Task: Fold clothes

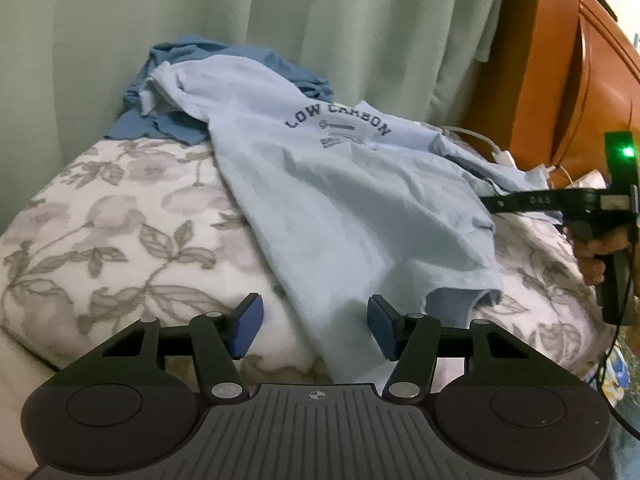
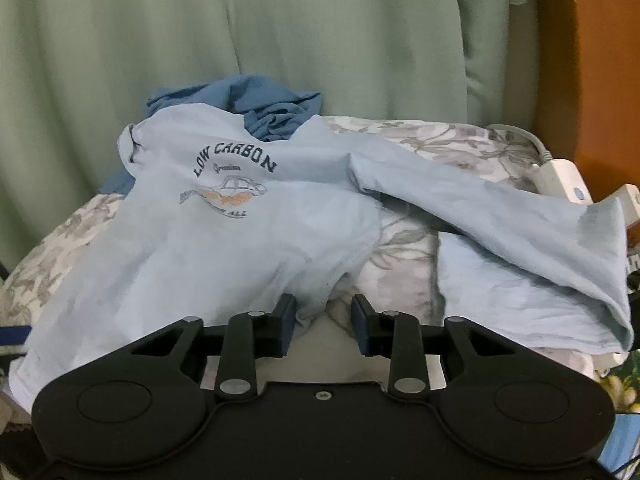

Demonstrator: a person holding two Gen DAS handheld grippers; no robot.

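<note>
We are at the very start of folding. The light blue tee (image 1: 320, 200) lies spread but rumpled across the floral bed (image 1: 100, 220), print side up, its collar end at the far side resting partly on a darker blue garment (image 1: 224, 64) heaped against the green curtain (image 1: 280, 8). No fold has been made that we can see: one sleeve (image 2: 520, 232) trails off to the right toward a white power strip (image 2: 560, 180), and the hem hangs over the near edge.

Our left hand-held gripper (image 1: 316, 326) sits at the near hem with its jaws partly apart; the cloth lies between the blue pads (image 1: 250, 326), but they do not press on it. Our right hand-held gripper (image 2: 324, 322) hovers just above the near side edge of the tee, jaws narrower yet also apart, with only bedding showing in the gap and nothing held. In the left view it reaches in from the right, near the sleeve.

We judge that everything remains: smooth the tee flat, bring the sleeves in, fold the body, then deal with the darker garment behind.
</note>
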